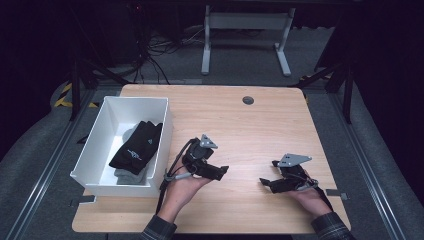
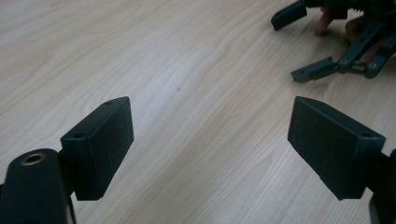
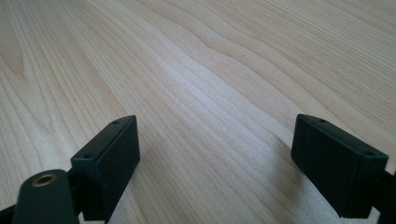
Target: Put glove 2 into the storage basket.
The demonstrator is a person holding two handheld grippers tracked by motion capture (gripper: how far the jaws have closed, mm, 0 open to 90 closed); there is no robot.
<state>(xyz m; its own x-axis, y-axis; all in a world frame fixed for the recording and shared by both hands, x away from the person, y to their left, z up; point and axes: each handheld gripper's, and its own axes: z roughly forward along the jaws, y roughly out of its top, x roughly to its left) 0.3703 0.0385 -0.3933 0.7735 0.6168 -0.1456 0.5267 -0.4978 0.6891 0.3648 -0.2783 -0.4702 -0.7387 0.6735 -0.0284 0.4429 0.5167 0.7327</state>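
High view: socks (image 1: 136, 150) lay in the white bin (image 1: 95, 145), both grippers resting empty on the table (image 1: 250, 130); left gripper (image 2: 210, 144) view: jaws apart, nothing between; right gripper (image 3: 215, 154) view: likewise, so keeping both parked low and clear seemed best.

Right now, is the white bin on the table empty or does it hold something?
Not empty. The white bin holds dark folded socks lying on a grey one, seen in the high view.
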